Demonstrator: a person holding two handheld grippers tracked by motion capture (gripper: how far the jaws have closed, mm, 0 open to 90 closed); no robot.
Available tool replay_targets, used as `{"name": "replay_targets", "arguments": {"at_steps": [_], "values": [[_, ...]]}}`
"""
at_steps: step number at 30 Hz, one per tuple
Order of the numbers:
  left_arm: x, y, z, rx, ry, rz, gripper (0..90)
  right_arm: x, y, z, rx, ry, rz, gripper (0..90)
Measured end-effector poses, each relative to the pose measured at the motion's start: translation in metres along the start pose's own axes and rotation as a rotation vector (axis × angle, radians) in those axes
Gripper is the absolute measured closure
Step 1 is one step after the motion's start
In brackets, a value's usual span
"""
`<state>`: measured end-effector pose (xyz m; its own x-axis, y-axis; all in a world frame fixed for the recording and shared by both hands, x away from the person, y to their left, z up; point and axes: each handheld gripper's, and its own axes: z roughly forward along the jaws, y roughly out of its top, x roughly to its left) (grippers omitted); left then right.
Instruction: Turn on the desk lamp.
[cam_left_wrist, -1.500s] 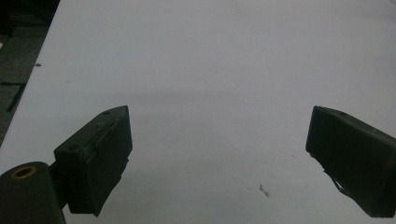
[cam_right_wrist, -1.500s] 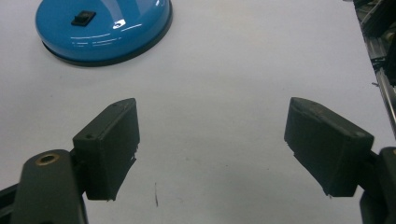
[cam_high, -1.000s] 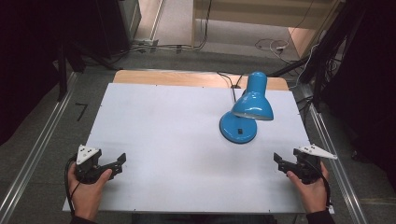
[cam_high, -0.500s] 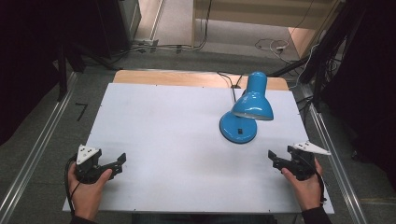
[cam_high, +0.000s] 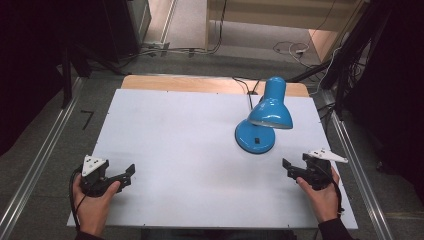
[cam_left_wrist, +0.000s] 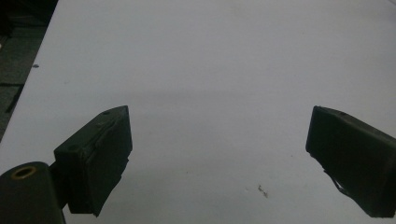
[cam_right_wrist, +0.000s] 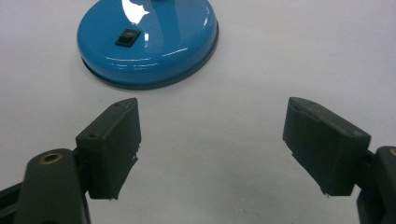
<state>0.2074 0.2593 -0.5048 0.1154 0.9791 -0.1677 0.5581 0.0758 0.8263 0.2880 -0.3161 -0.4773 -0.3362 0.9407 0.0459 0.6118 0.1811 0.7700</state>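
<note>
- Table (cam_high: 190, 150): white flat top with a wooden strip along the far edge; bare surface across its left and centre.
- Left hand (cam_high: 92, 207): enters from the bottom edge at the near left corner of the table, wrapped around the handle.
- Left gripper (cam_high: 131, 171): low over the white top, grey three-cornered plate uppermost, pointing right and slightly away from the person. Jaws spread wide, nothing between them; in the left gripper view (cam_left_wrist: 219, 149) bare table shows through the gap.
- Blue desk lamp (cam_high: 263, 117): stands on the right half of the table, toward the far side; shade tilted down over its round base, black switch on the base (cam_right_wrist: 149, 39), cord trailing off the far edge.
- Right gripper (cam_high: 286, 167): near right edge, aimed left and toward the lamp base, near it but apart. Jaws spread wide, empty (cam_right_wrist: 212, 140).
- Right hand (cam_high: 322, 197): comes up from the bottom right, gripping the handle.
</note>
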Motion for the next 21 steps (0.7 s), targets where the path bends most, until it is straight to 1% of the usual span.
{"name": "replay_targets", "arguments": {"at_steps": [11,21], "values": [[0.0001,-0.0001,0.0,0.0,0.0,-0.001,7.4,0.0069,0.0054,0.0062,-0.003,0.01,-0.01,18.5],[0.0001,-0.0001,0.0002,0.001,-0.002,-0.001,7.4,0.0096,0.0079,0.01,-0.004,0.019,-0.019,19.1]]}}
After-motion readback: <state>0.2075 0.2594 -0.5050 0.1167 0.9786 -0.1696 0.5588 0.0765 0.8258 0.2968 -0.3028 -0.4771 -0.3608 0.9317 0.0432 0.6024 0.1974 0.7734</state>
